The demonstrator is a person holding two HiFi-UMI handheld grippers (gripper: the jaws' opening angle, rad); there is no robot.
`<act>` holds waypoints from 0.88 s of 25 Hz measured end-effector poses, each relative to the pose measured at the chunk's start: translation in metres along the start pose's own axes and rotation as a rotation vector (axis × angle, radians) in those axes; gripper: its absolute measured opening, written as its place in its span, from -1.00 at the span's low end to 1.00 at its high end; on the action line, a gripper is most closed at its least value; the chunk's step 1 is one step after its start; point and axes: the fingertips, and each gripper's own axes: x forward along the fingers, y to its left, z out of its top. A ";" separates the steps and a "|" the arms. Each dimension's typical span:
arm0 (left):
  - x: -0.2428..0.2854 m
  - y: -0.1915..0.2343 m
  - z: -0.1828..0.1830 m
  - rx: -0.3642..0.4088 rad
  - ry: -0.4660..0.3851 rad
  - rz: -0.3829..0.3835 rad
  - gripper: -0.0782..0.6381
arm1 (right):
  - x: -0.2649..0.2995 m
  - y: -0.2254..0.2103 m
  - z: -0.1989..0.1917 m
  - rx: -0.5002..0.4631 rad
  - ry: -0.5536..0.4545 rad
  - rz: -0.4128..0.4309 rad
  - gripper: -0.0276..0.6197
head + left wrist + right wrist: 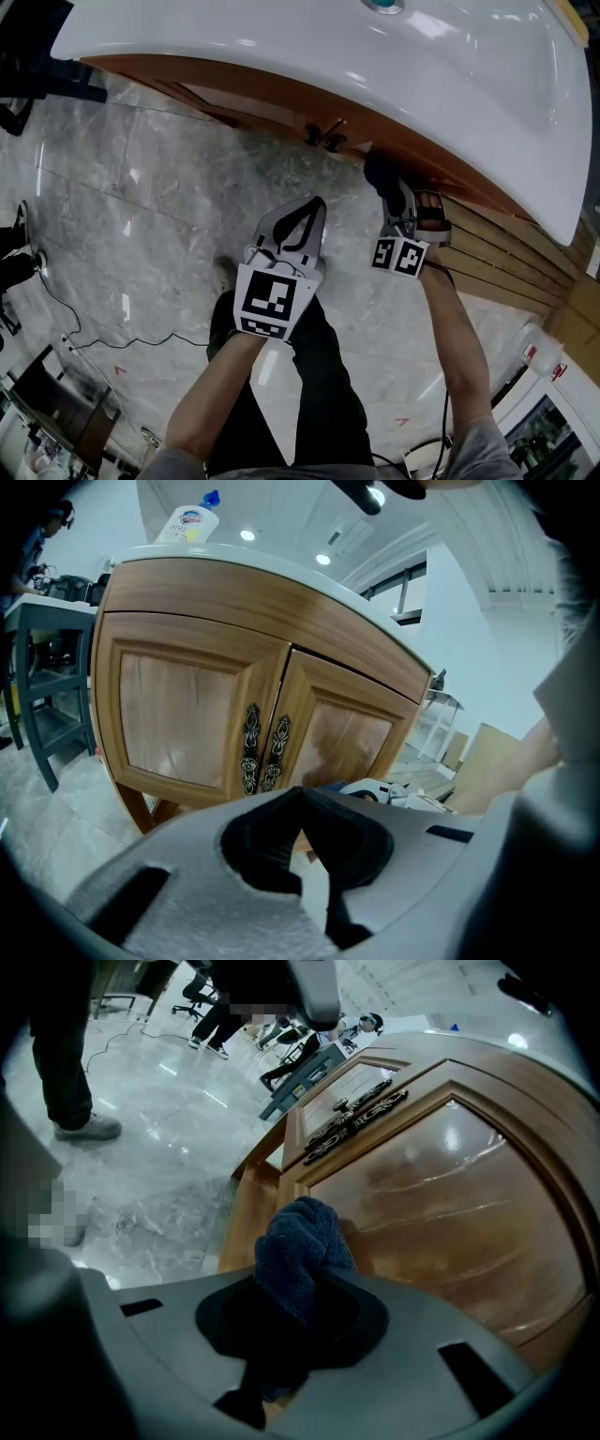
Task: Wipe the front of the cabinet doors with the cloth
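Note:
The wooden cabinet has two panelled doors point(187, 714) with ornate dark handles point(262, 752) where they meet, under a white sink top point(422, 75). My right gripper point(300, 1283) is shut on a dark blue cloth point(302, 1246). The cloth point(380, 173) bulges past the jaws and presses against the lower part of the right-hand door point(450, 1204), to the right of the handles point(323, 134). My left gripper point(314, 208) hangs in front of the cabinet above the floor, shut, with nothing in it. It point(300, 794) points at the doors from a distance.
A spray bottle point(187, 522) stands on the sink top. A dark metal frame point(47, 667) stands left of the cabinet. Wooden slats point(506, 253) run along the floor to the right. A cable point(94, 342) lies on the marble floor. A person's legs point(66, 1063) stand nearby.

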 end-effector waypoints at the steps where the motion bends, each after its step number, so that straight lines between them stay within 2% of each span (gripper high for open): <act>1: 0.001 0.000 0.000 -0.001 0.000 0.002 -0.76 | 0.002 0.004 -0.001 -0.002 0.000 0.007 -0.68; 11: 0.002 0.008 -0.008 0.006 0.004 0.020 -0.76 | 0.018 0.030 -0.010 0.017 0.006 0.040 -0.68; 15: -0.003 0.006 -0.014 -0.018 0.012 0.027 -0.76 | 0.016 0.037 -0.014 0.022 0.017 0.063 -0.68; 22: -0.015 0.000 -0.008 -0.015 0.013 0.016 -0.76 | -0.013 0.019 0.007 0.063 -0.028 0.018 -0.68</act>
